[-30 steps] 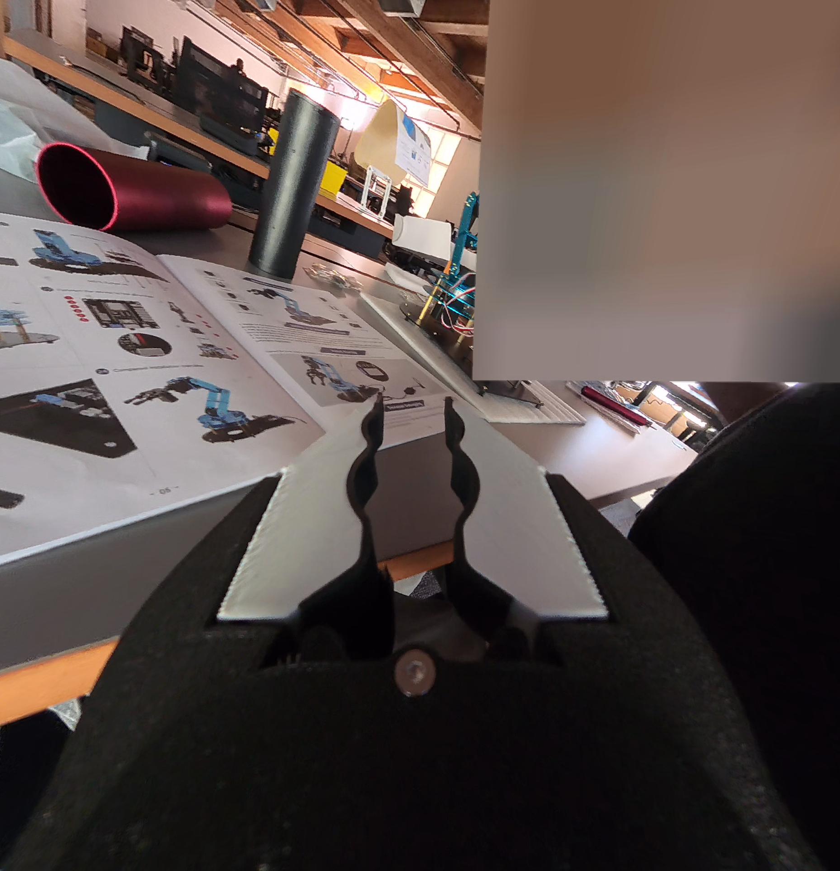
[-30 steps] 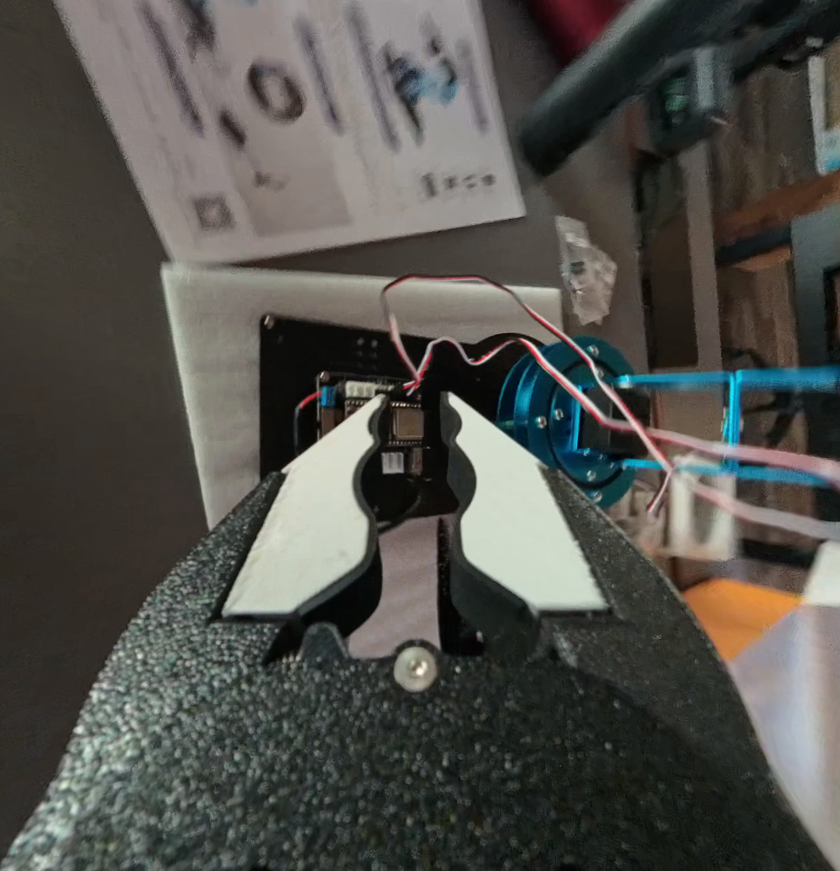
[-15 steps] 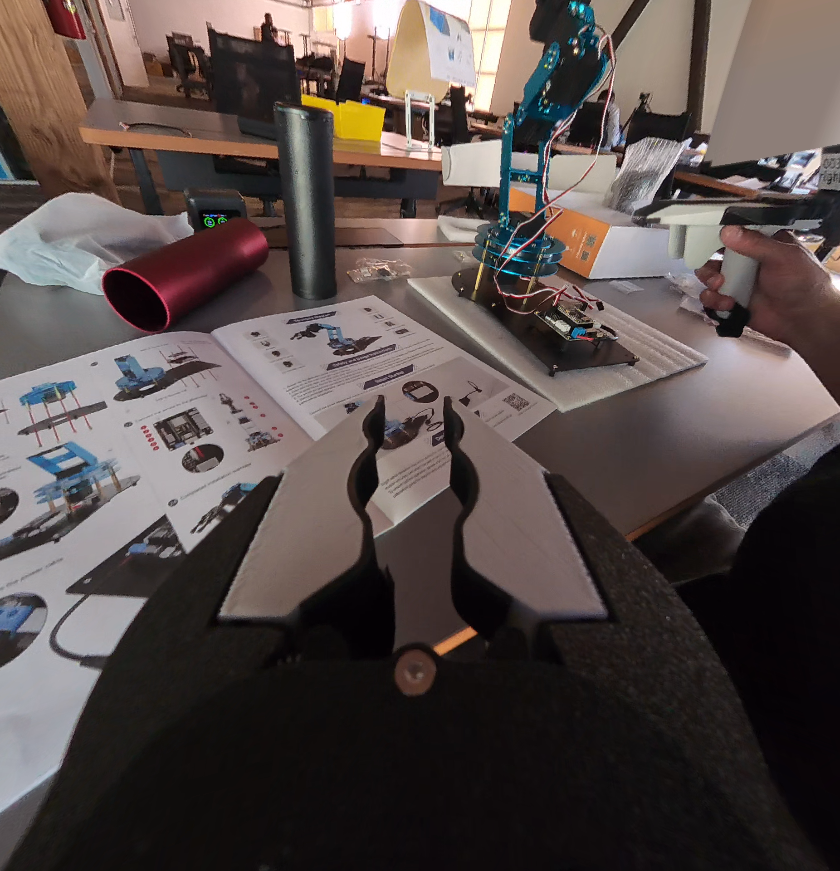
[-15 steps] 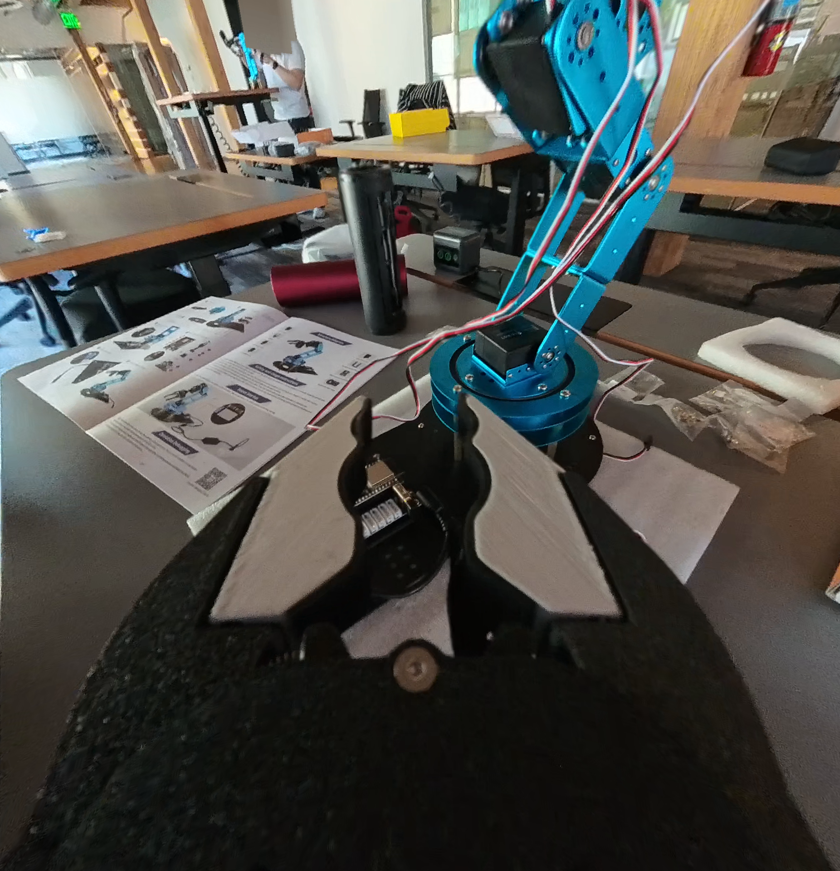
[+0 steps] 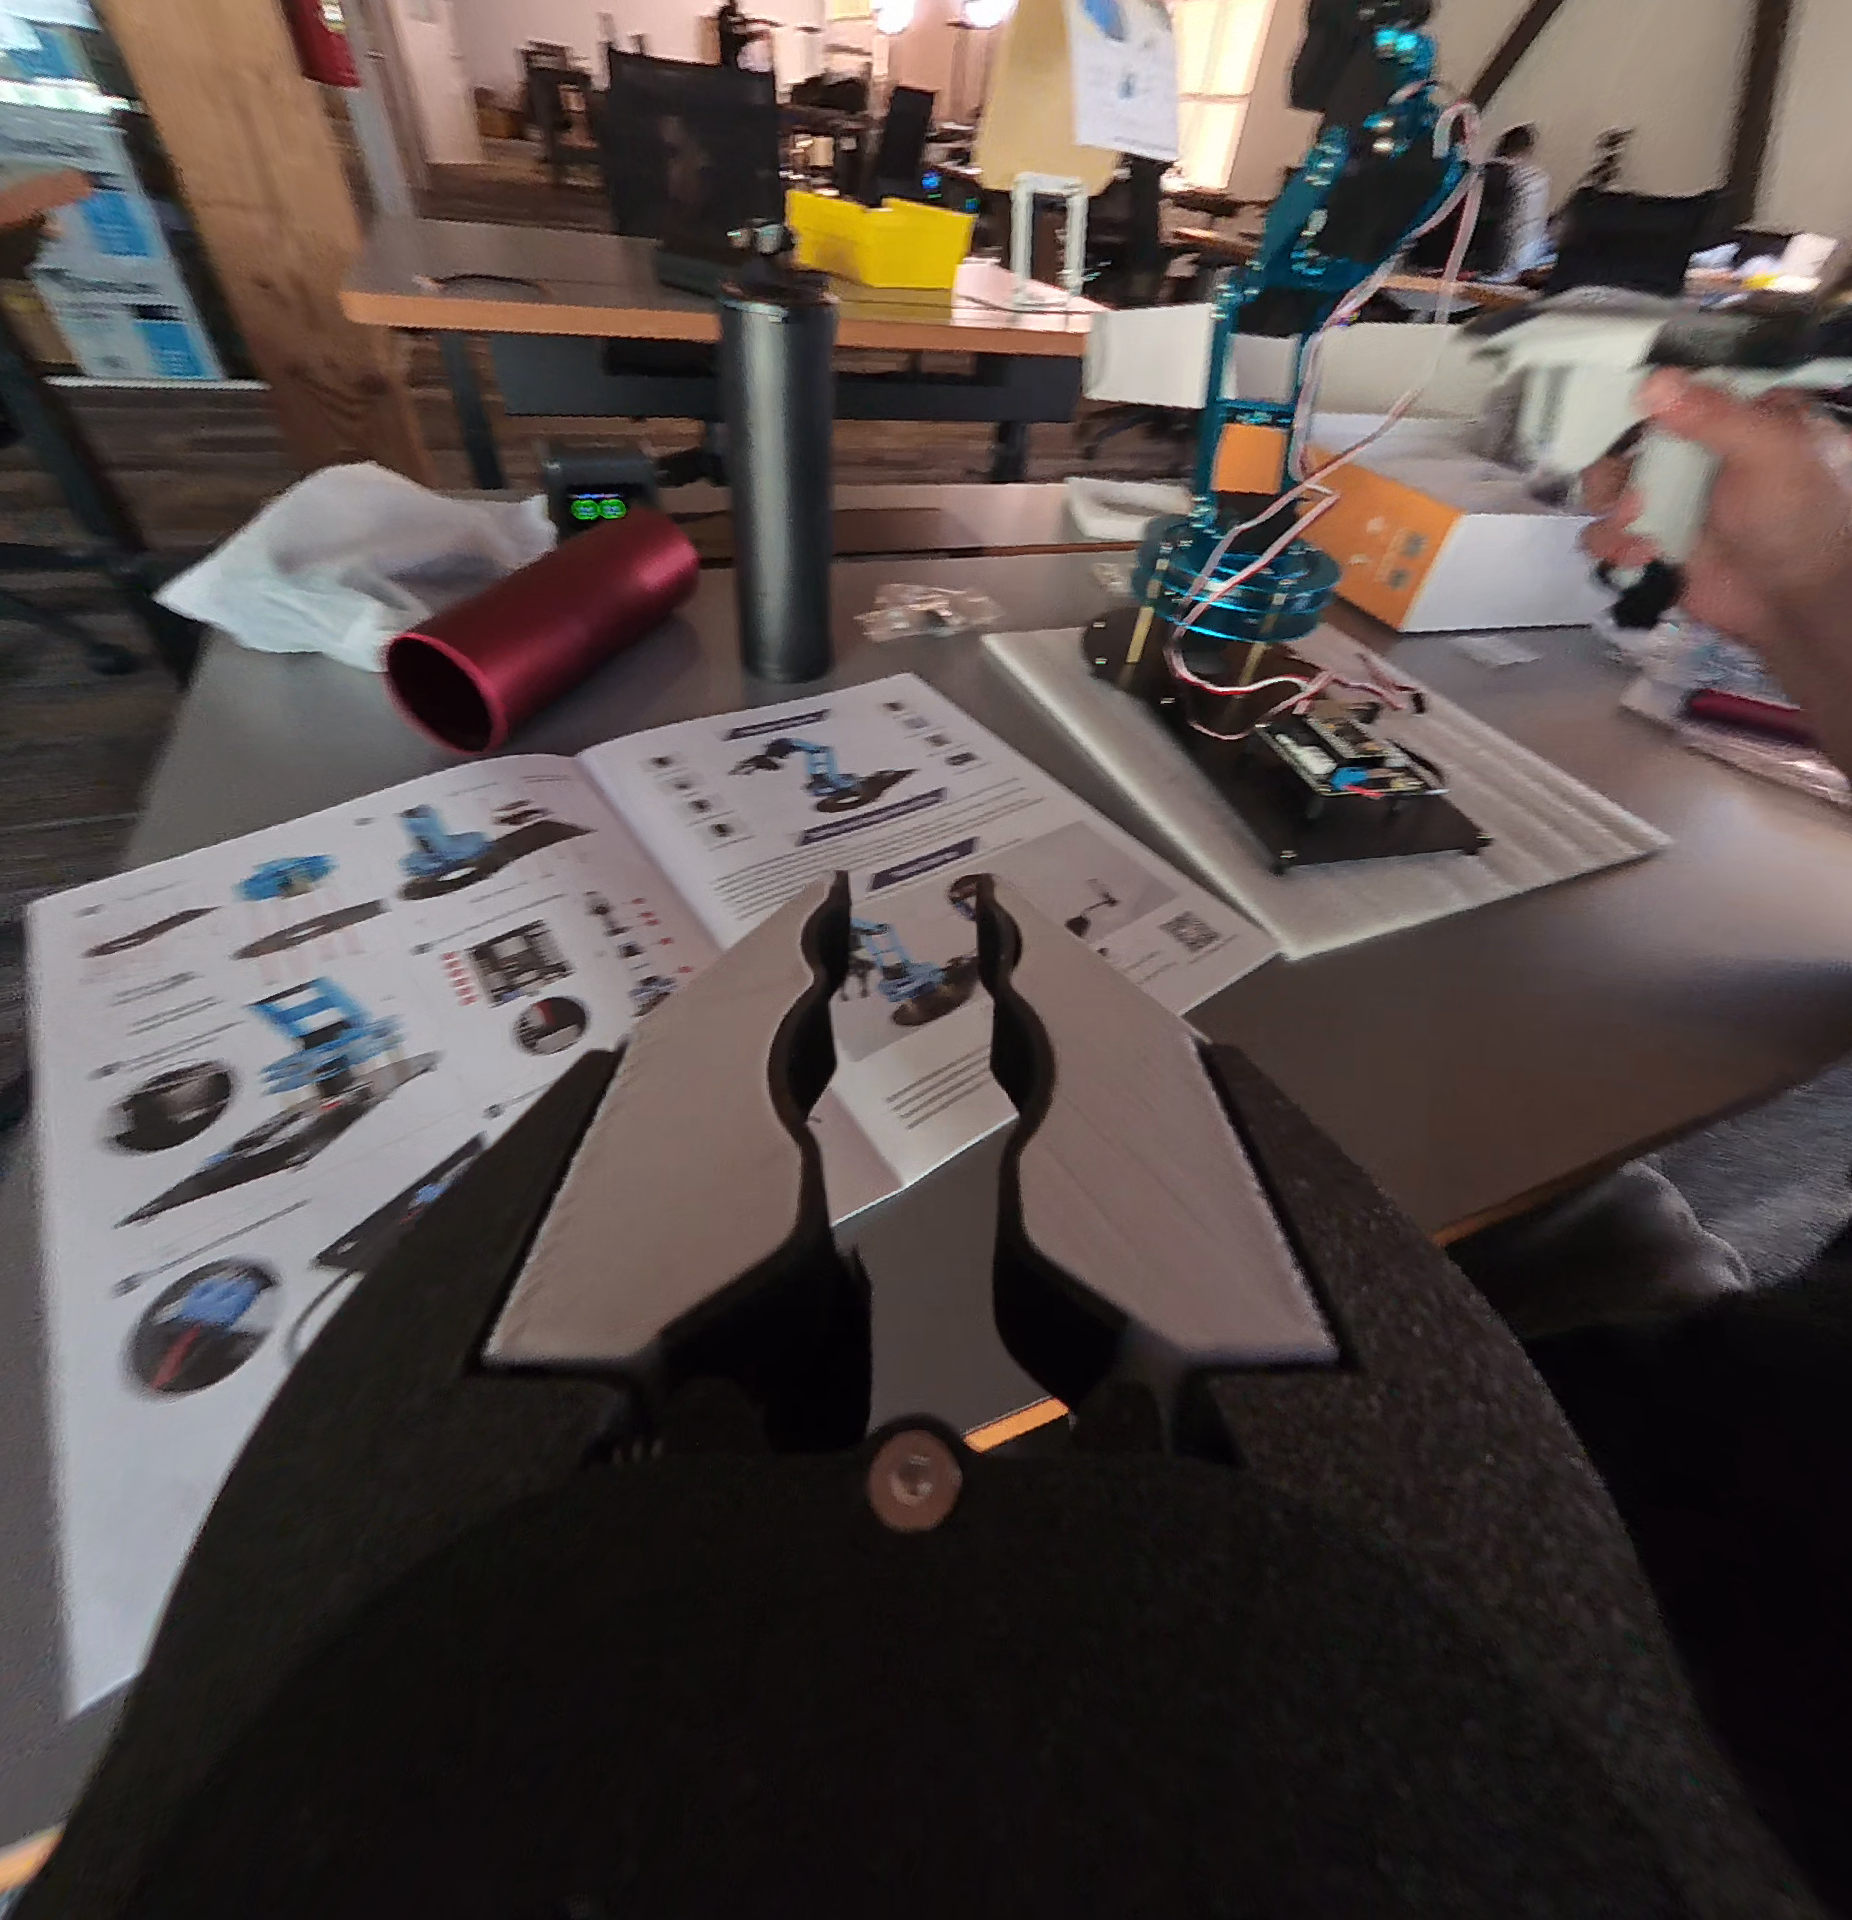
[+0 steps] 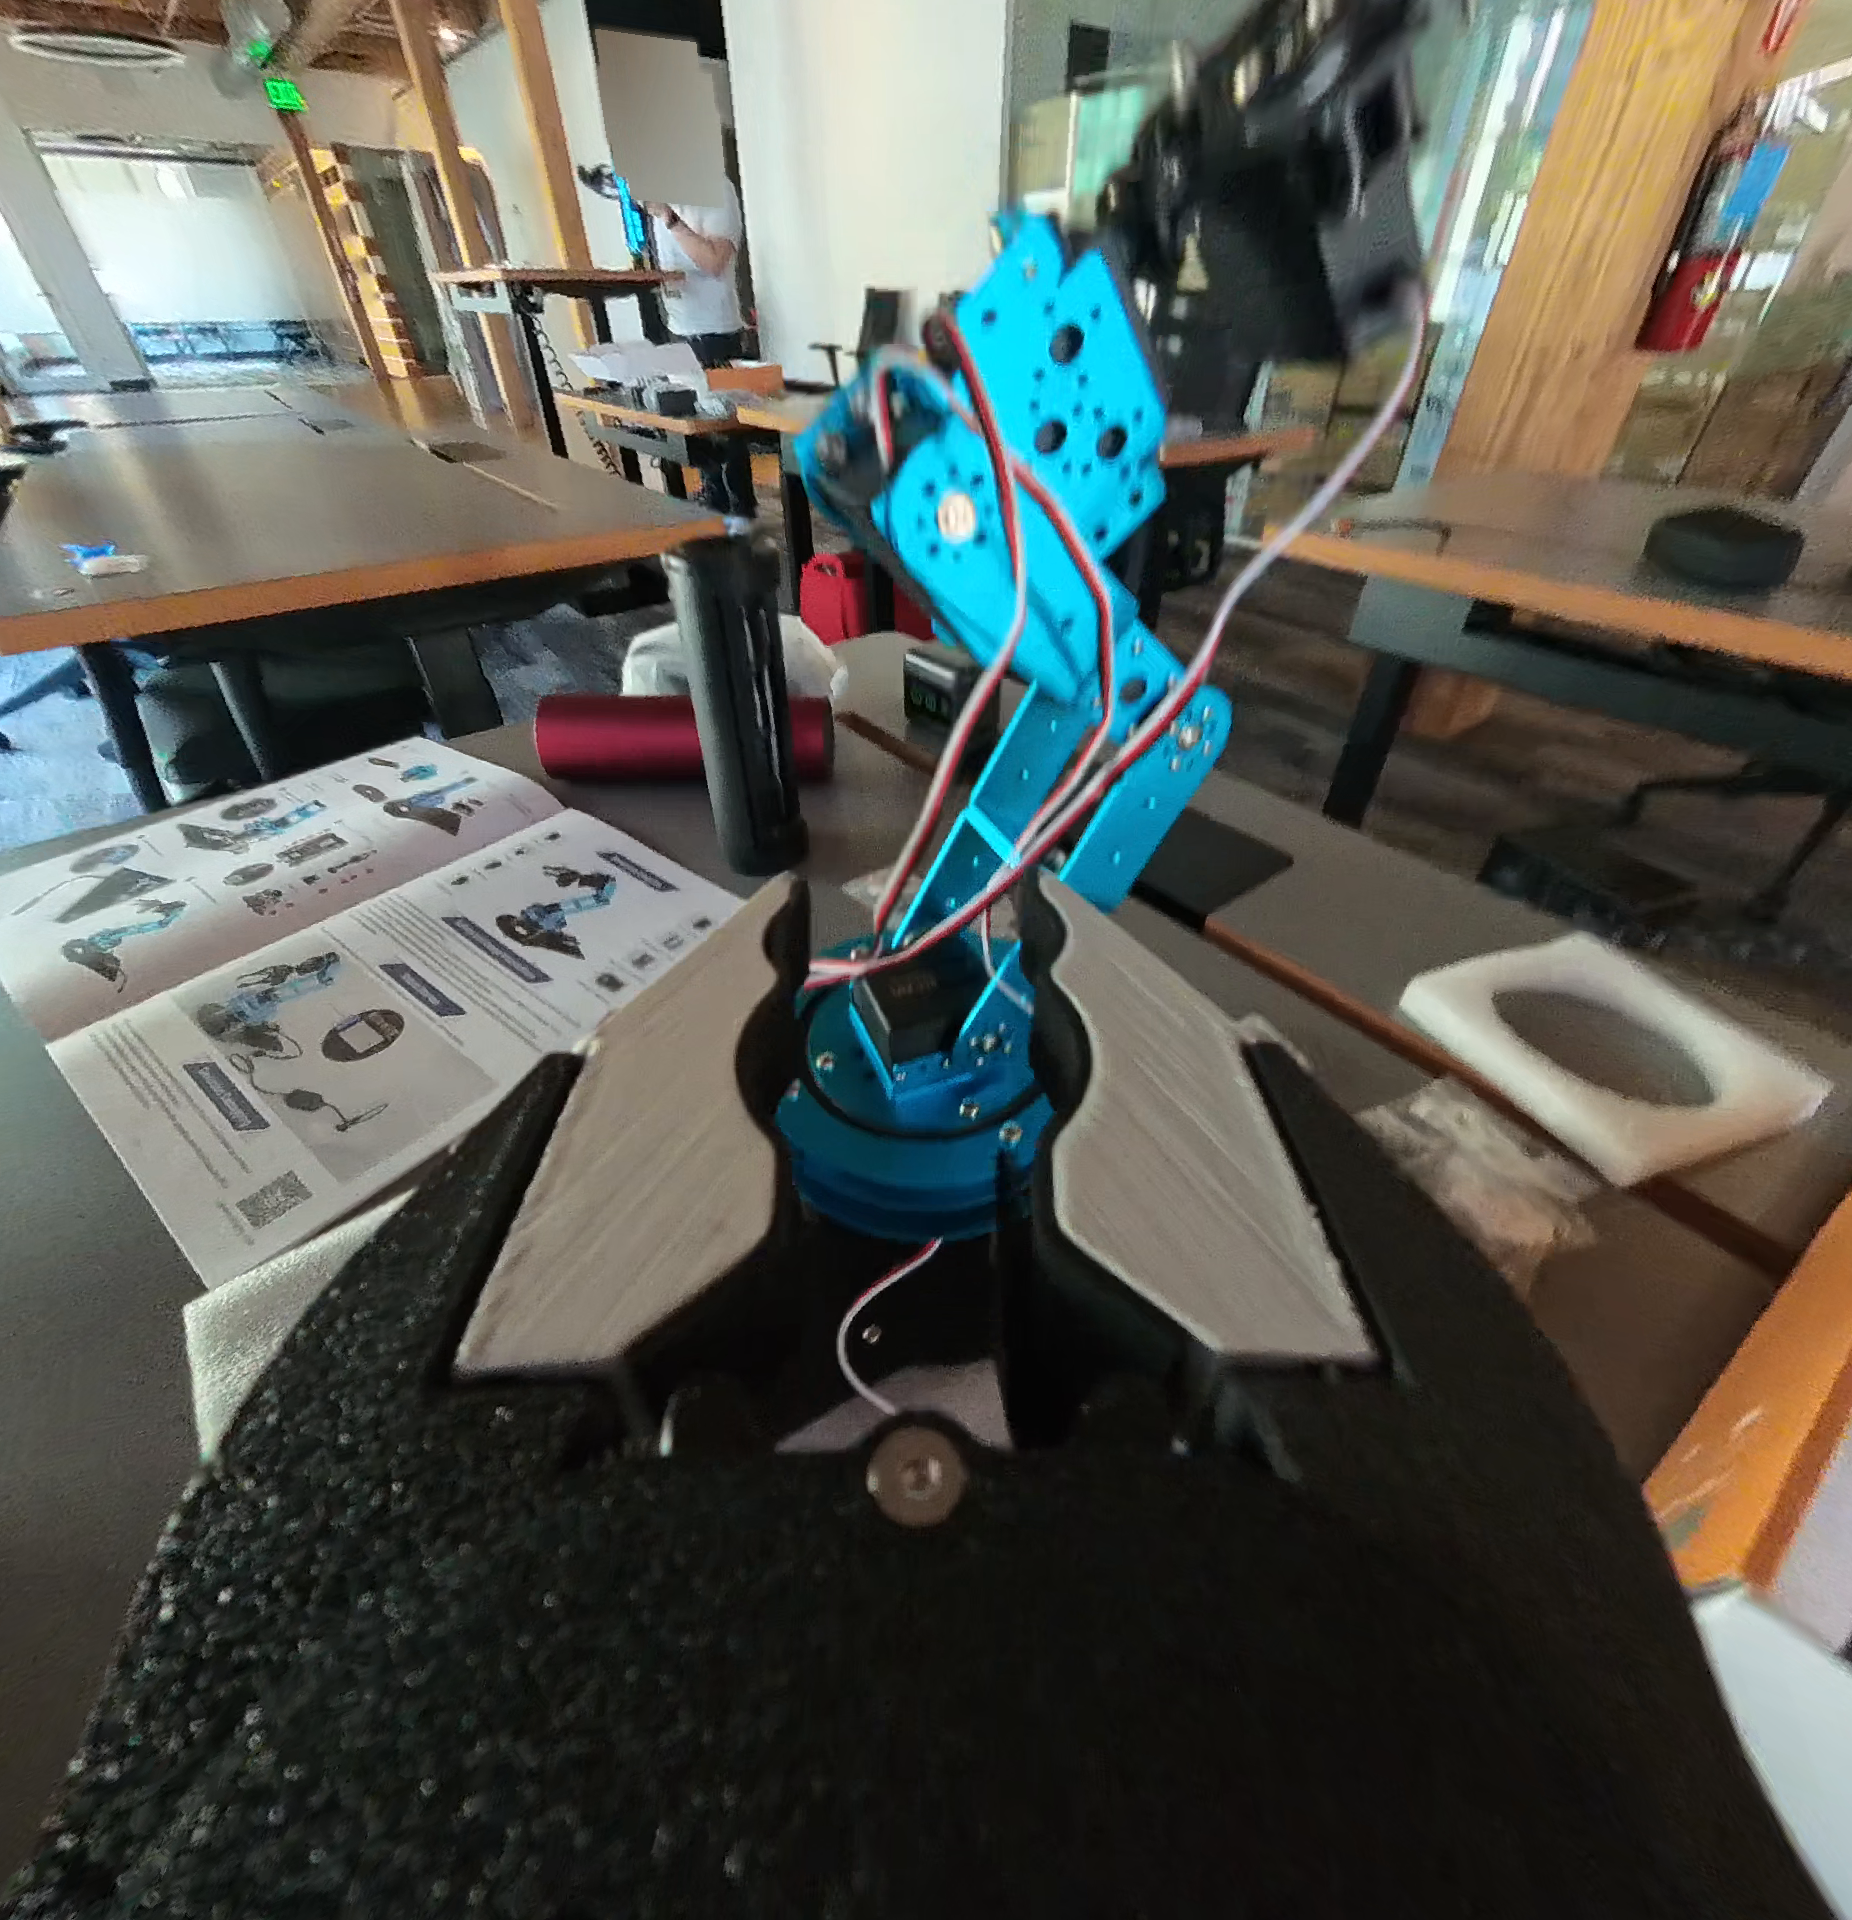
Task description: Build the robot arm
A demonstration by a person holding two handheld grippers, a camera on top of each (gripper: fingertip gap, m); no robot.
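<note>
Since half a second ago both views have shifted slightly: the left gripper now sits a bit higher and farther back over the open booklet, and the right gripper has come closer to the small blue arm, whose round base now shows between its fingers where a circuit board did before.

Left gripper: fingers apart with a narrow gap, nothing between them. It hangs above the booklet's right page, not touching it.

Right gripper: fingers apart, wider than the left. The blue base shows through the gap, but whether the fingers touch it or only frame it from in front cannot be told. A red-and-white wire loops just ahead of the pivot screw. In the left view the hand holding this gripper is blurred, above and right of the arm.

Surroundings on the grey table: the blue arm stands on a black plate over a white foam sheet. A black tube stands upright behind the booklet; a red tube lies on its side beside it. White foam ring to the right, well apart.

Progress: neither gripper holds anything; nothing shows as gripped or shifted.
</note>
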